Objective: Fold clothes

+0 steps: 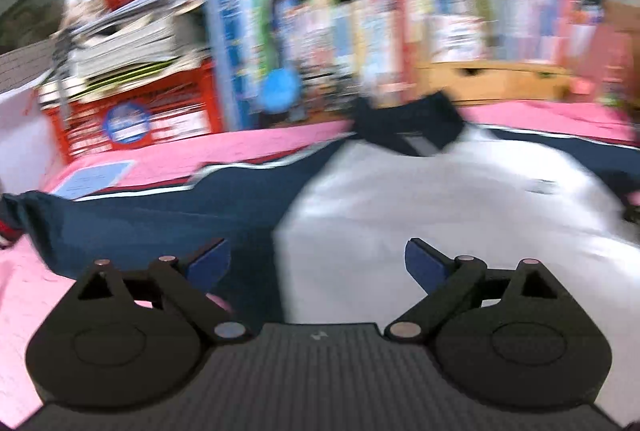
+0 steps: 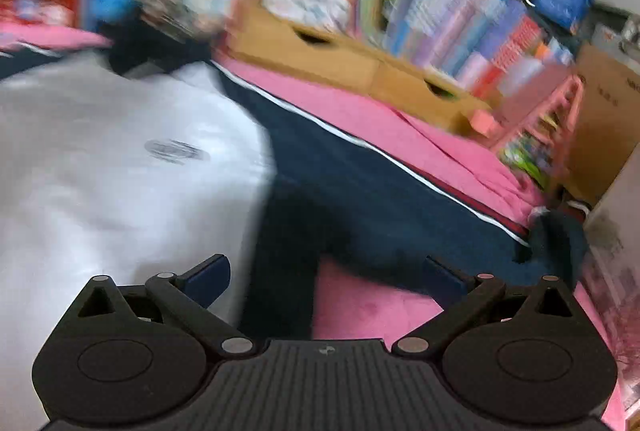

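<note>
A white jacket with navy sleeves and collar (image 1: 420, 199) lies spread front-up on a pink blanket (image 1: 24, 295). In the left wrist view my left gripper (image 1: 318, 263) is open and empty, just above the seam between the white body and the left navy sleeve (image 1: 160, 219). In the right wrist view the jacket's white body (image 2: 120, 159) is at left and the right navy sleeve (image 2: 380, 191) runs out to the right. My right gripper (image 2: 326, 279) is open and empty above the sleeve's armpit edge. Both views are motion-blurred.
A crowded bookshelf (image 1: 360, 31) with wooden drawers (image 2: 360, 67) stands behind the blanket. A red crate with stacked papers (image 1: 132, 111) is at far left. A pink rack (image 2: 548, 119) and a cardboard box (image 2: 612, 119) stand at right.
</note>
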The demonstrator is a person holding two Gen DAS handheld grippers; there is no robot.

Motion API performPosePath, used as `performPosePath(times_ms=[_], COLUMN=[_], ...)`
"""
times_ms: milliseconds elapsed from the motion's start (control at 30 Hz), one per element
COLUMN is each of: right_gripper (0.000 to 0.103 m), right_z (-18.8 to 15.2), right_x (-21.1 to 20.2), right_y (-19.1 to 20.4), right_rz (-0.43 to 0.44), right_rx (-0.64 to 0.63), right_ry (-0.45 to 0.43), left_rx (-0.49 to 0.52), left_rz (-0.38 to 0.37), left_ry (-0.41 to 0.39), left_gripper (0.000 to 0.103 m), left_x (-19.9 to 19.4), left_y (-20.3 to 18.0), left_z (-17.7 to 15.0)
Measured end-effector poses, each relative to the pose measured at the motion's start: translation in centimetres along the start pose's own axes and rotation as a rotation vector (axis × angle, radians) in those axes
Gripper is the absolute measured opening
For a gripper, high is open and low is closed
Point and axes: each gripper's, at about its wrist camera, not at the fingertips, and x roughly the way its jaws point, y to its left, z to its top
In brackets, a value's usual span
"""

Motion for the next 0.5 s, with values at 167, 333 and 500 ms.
performPosePath(times_ms=[167, 333, 500], right_gripper=[0.103, 0.103, 0.103], right_z=[-2.9, -5.7, -7.6], right_x=[-7.6, -9.8, -8.4], right_y=[6.0, 11.8, 7.1], right_rz=[0.413, 0.465, 0.527], right_rx=[-0.151, -0.342, -0.170], right_ry=[-0.179, -0.228, -0.130], left_rx=[0.208, 0.315, 0.177], left_rz=[-0.166, -0.191, -0.211], left_ry=[0.006, 0.074, 0.089], left_gripper=[0.099, 0.100, 0.103], left_x=[-3.3, -3.4, -3.9], left_y=[-5.2, -6.1, -1.9], left_z=[-3.8, -7.5, -9.2])
